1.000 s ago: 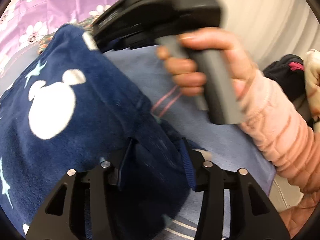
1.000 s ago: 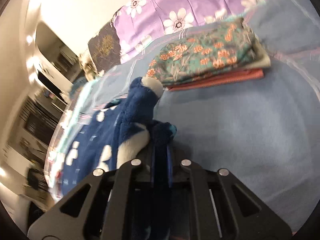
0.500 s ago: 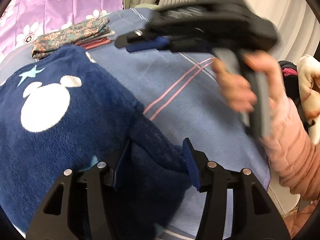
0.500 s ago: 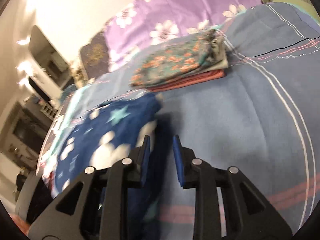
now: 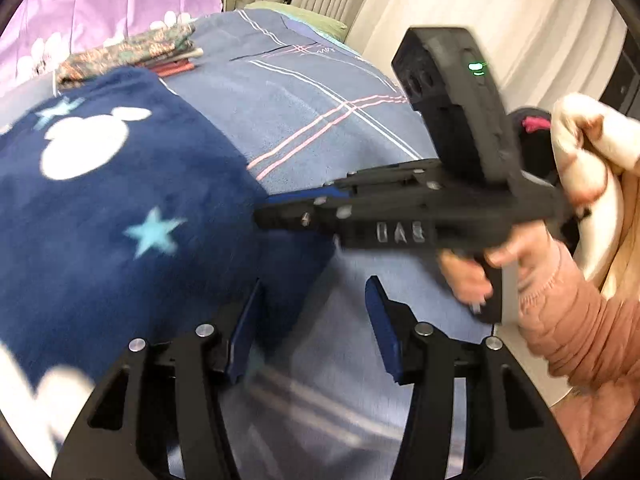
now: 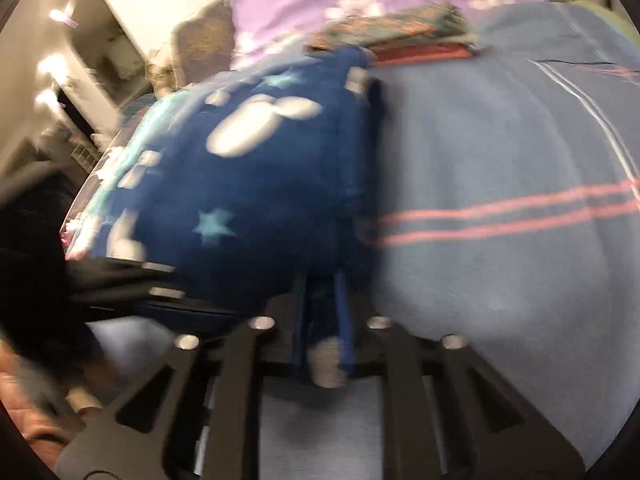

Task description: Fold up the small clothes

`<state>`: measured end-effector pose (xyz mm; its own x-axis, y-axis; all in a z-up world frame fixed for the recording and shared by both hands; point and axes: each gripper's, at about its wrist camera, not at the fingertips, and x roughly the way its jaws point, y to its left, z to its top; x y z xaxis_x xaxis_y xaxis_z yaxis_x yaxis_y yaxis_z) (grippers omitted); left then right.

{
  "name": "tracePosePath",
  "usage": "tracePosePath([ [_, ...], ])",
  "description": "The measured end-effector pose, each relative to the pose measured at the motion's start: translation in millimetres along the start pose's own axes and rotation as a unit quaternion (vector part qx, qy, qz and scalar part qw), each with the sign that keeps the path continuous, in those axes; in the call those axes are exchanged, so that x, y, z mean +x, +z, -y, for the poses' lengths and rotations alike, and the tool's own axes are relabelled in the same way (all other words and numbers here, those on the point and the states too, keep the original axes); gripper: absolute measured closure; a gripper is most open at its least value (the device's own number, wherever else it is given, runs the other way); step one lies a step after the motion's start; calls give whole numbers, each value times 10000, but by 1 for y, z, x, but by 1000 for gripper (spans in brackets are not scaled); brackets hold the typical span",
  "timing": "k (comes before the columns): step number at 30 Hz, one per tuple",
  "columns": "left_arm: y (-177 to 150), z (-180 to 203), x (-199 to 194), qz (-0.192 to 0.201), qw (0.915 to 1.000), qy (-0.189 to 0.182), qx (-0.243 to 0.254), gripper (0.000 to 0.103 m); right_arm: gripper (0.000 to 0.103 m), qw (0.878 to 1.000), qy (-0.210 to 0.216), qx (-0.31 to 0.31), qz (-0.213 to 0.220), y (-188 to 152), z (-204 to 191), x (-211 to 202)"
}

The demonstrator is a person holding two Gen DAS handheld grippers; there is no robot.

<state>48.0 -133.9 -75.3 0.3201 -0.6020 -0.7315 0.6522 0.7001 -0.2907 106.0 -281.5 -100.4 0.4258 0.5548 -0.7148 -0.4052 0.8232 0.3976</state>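
Fleece garment [image 5: 120, 208], navy with stars and white mouse heads, lay on the bed's blue striped blanket [image 5: 304, 120]. Right gripper [image 6: 322, 320] had its fingers clamped on the near edge. Left gripper [image 5: 312, 328] stood open, corner between its fingers, unpinched. Risk: thick fleece slipping free mid-fold, hem bunching. Writing on right gripper too blurred to read.

Purple floral sheet [image 5: 120, 4] — pale curtains [image 5: 500, 20].

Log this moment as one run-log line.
stage: folding | left gripper: open, nothing pinched | right gripper: shut on navy fleece garment edge | surface: blue bedspread | folded stack: behind
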Motion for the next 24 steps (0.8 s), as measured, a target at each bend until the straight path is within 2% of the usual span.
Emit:
tracePosePath([
  [1,-8,0,-11,45,10000,39,14,49,91,10000,-73,66,-9,0,0,-1],
  [2,-18,-3,-24,124,9999,58,-22,48,84,9996,-291,29,-20,-1,-4,-3],
  [3,-30,-8,-39,248,9995,110,-141,48,66,9972,-736,-94,-51,-1,-10,-4],
  [5,-47,-22,-62,456,9976,290,-435,47,65,9938,-1079,-250,41,-1,-21,-10],
  [6,-62,-28,-81,583,9955,427,-616,47,71,9929,-1149,-271,126,-1,-28,-16],
  [9,-100,-63,-129,1016,9808,1067,-1281,47,74,9926,-1067,-346,456,0,-49,-33],
  [10,-119,-77,-151,1179,9705,1401,-1567,47,74,9928,-997,-381,553,1,-54,-36],
  [12,-146,-99,-180,1414,9533,1774,-1994,47,71,9938,-768,-474,650,1,-68,-36],
  [13,-165,-115,-196,1538,9417,1954,-2265,47,64,9962,-493,-478,535,-1,-72,-31],
  [14,-180,-125,-207,1579,9318,2143,-2468,47,54,9973,-461,-436,365,-3,-73,-24],
  [15,-199,-139,-218,1587,9168,2416,-2755,47,54,9970,-654,-388,160,-6,-71,-16],
  [16,-211,-150,-224,1600,9076,2536,-2938,47,55,9932,-1103,-370,-37,-10,-67,-8],
  [17,-223,-160,-230,1613,8986,2627,-3121,47,68,9867,-1570,-390,-165,-14,-59,1],
  [18,-232,-170,-233,1629,8922,2663,-3264,47,69,9871,-1564,-321,-134,-16,-56,2],
  [19,-238,-173,-237,1664,8897,2640,-3331,47,69,9881,-1524,-161,-84,-16,-54,-1],
  [21,-244,-181,-243,1775,8892,2524,-3378,52,68,9817,-1900,65,-55,-9,-62,-8],
  [23,-241,-185,-244,1989,8966,2258,-3249,52,65,9676,-2521,-14,135,2,-77,-13],
  [24,-237,-186,-245,2098,8997,2140,-3173,52,65,9669,-2538,-49,246,8,-86,-16],
])
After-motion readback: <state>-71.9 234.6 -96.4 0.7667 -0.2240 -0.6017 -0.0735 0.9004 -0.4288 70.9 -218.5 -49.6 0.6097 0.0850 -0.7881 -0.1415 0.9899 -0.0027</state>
